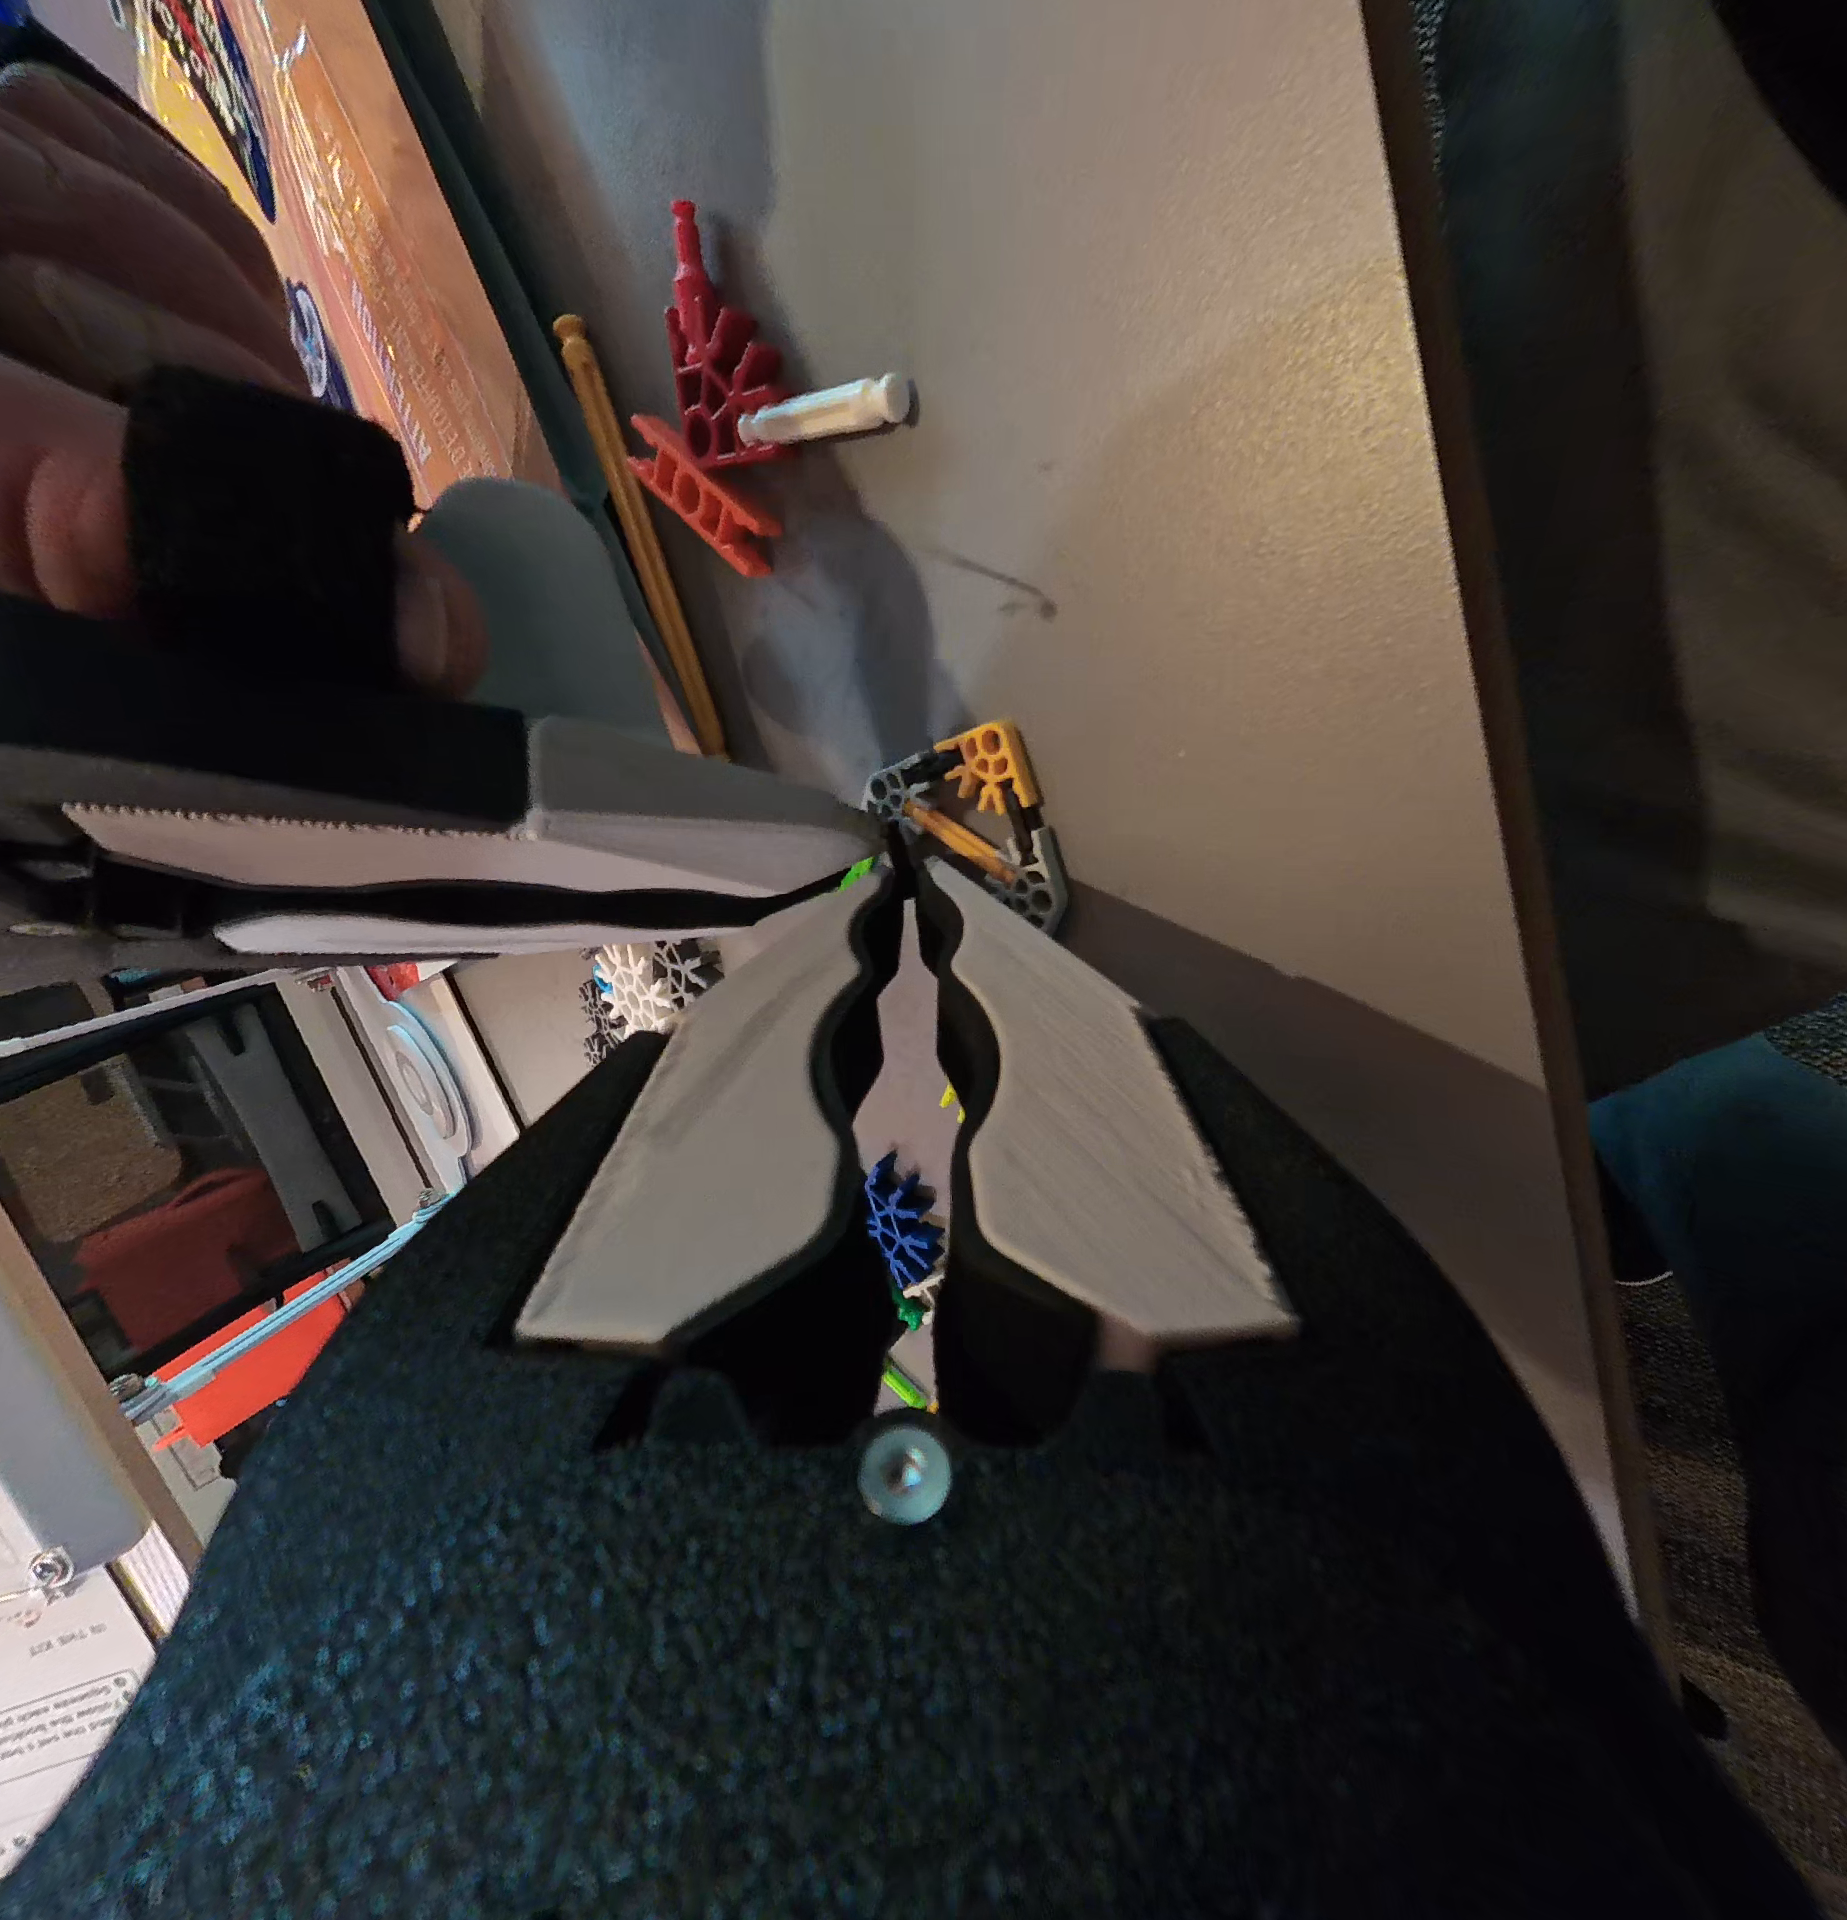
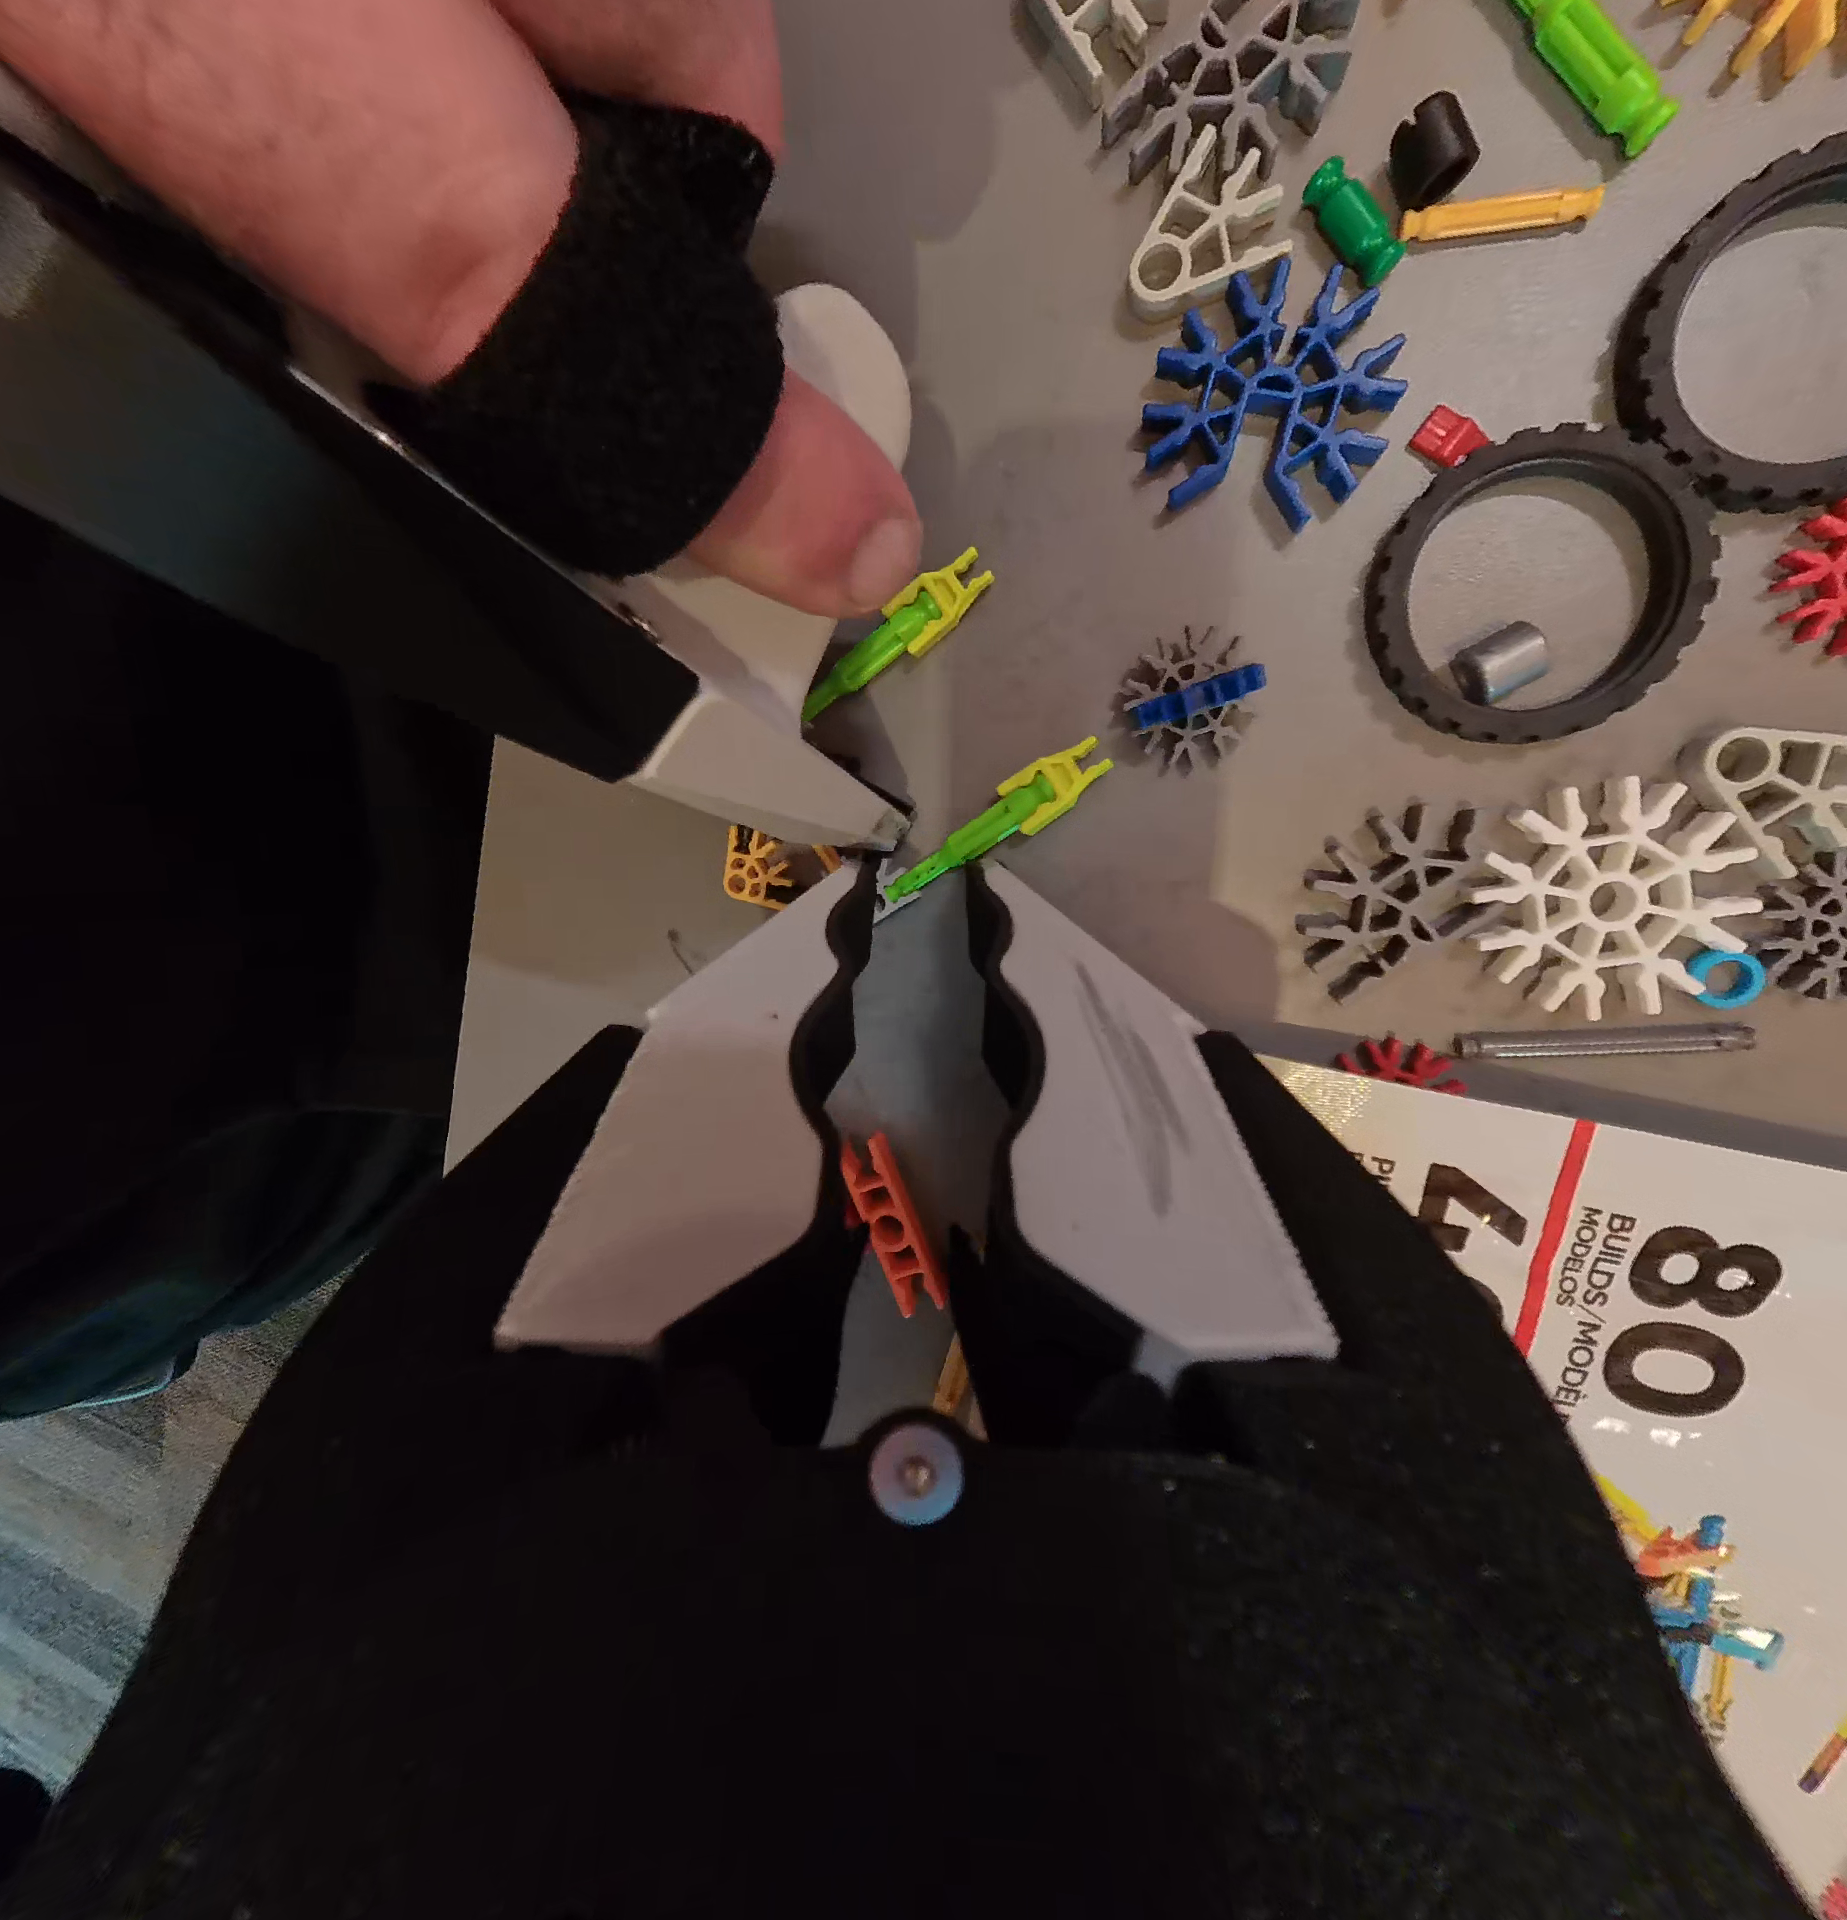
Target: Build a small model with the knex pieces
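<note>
A small assembly [image 1: 976,816] of grey and yellow connectors joined by a yellow rod sits at my left gripper's [image 1: 905,878] tips. The jaws are closed on its near grey end. In the right wrist view the left gripper [image 2: 893,826] comes in from the upper left, with the yellow connector [image 2: 753,868] showing under it. My right gripper [image 2: 917,878] has its jaws a little apart. The end of a green rod with a yellow clip [image 2: 1002,816] lies between its tips. In the left wrist view the right gripper [image 1: 862,847] reaches in from the left and meets the assembly.
Loose parts lie on the grey table [image 2: 1054,540]: a second green rod [image 2: 898,629], a blue connector [image 2: 1272,384], two black tyres [image 2: 1542,582], a white connector [image 2: 1610,899]. A booklet [image 2: 1677,1351] lies at lower right. Red connectors with a white rod [image 1: 721,416] lie by a box [image 1: 379,208]. The tips of both grippers are at nearly the same place. The blue connector [image 2: 1272,384] is about 9 centimeters from both grippers' fingertips.
</note>
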`<state>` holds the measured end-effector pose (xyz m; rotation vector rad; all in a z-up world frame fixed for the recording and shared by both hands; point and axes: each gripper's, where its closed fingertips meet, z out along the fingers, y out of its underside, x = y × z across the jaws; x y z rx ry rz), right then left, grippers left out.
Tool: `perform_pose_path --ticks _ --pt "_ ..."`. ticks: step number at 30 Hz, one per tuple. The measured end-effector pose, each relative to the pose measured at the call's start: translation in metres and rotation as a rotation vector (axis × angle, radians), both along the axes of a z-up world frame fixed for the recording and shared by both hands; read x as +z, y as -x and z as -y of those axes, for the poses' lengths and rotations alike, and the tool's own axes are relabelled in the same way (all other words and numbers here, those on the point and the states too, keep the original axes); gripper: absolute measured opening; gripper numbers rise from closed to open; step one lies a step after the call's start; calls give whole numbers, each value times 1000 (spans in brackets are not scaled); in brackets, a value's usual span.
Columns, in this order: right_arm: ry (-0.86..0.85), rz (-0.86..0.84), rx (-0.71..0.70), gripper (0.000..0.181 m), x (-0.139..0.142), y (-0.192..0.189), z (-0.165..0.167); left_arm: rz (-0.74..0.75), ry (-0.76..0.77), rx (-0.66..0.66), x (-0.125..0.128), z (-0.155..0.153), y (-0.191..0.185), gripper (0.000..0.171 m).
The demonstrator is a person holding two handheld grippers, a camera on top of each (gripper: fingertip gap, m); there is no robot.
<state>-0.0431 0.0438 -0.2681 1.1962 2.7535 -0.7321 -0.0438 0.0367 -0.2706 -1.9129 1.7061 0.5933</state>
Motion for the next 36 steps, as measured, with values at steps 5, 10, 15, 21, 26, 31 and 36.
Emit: perform_pose_path --ticks 5,10,15,21,26,31,36 --pt "-5 1 5 16 0 0 0 1 -1 1 0 0 0 0" --pt "-41 5 17 16 -1 0 0 -6 -1 0 0 0 0 0" --pt "-58 9 23 16 -1 -1 0 -20 -9 1 0 0 -1 0" --pt "-73 28 34 15 -1 -1 1 -67 10 -11 -1 0 -1 0" --pt "-126 39 59 12 -2 0 1 -85 49 -10 -1 0 -1 0" --pt "-106 52 76 11 -2 1 1 -33 90 11 -1 0 -1 0" --pt "-48 -12 48 12 -1 1 0 60 67 82 0 -1 1 0"
